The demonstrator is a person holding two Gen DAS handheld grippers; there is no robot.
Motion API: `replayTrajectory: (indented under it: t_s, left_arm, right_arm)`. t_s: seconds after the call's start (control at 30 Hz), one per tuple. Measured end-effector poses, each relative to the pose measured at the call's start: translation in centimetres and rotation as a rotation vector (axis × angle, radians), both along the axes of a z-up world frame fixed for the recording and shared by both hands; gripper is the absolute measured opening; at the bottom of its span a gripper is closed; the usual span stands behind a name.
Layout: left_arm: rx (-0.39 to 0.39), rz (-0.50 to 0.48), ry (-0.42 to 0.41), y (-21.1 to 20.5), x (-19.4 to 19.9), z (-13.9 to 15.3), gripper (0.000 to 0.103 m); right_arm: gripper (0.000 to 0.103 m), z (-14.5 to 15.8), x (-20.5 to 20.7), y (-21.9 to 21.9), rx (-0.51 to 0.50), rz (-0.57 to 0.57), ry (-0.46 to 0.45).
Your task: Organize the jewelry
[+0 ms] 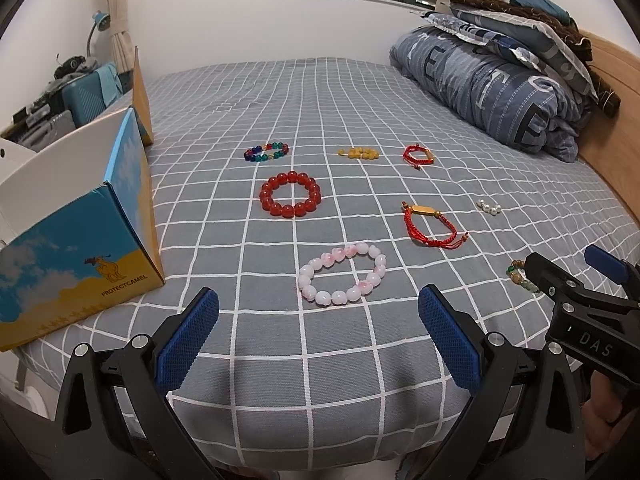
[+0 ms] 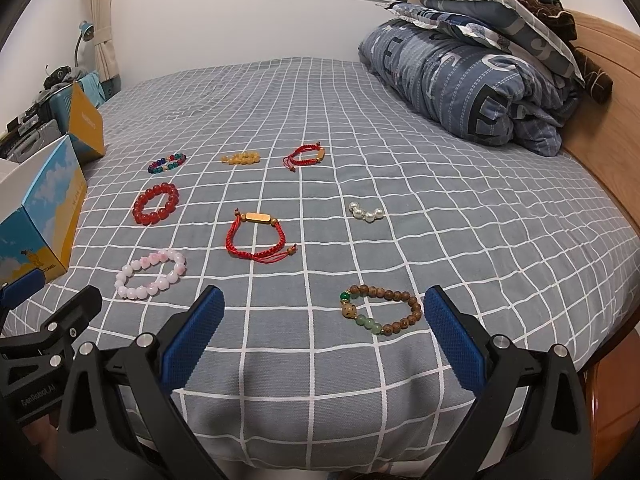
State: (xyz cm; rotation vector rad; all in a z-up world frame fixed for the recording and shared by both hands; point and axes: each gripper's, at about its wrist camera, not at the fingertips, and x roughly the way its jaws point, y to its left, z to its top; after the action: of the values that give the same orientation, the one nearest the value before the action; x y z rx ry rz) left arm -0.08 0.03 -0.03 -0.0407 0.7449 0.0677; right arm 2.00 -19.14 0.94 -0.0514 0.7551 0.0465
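Note:
Several bracelets lie on the grey checked bed. A pink bead bracelet lies just ahead of my open, empty left gripper. A wooden and green bead bracelet lies just ahead of my open, empty right gripper. Further off lie a red bead bracelet, a red cord bracelet with a gold bar, a multicoloured one, yellow beads, a small red cord one and white pearls. An open blue and yellow box stands at the left.
A folded blue quilt with pillows lies at the far right against the wooden headboard. Suitcases and clutter stand beyond the bed's left edge. The bed's front edge drops off just below both grippers.

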Motion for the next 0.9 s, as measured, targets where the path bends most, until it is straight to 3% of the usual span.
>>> replayTrajectory:
  t_s: [0.9]
  left_arm:
    - [-0.009, -0.007, -0.005, -0.4, -0.26, 0.19, 0.097]
  right_arm:
    - [0.096, 0.27, -0.16, -0.1, -0.001, -0.002, -0.014]
